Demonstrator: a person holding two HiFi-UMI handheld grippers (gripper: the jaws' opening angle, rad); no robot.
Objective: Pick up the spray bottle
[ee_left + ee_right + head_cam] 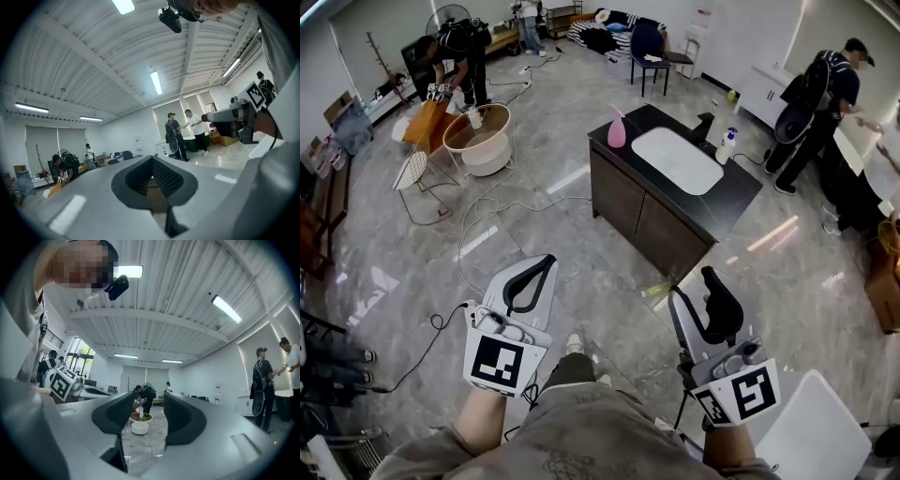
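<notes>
A pink spray bottle [616, 129] stands upright at the far left corner of a dark counter [731, 202], beside a white sink [677, 159]. A white bottle with a blue top [727, 145] stands at the sink's right. Both grippers are held low near my body, well short of the counter. My left gripper [549, 262] is shut, its tips meeting, with nothing in it [152, 158]. The jaws of my right gripper [712, 278] stand a little apart, and only floor shows through the gap [145, 401].
Cables [502, 208] trail over the grey floor between me and the counter. A round table [478, 139] with a person bent over it is at the far left, and a wire chair [417, 178] stands beside it. Two people [825, 103] stand at the right. A white panel [816, 436] is by my right hand.
</notes>
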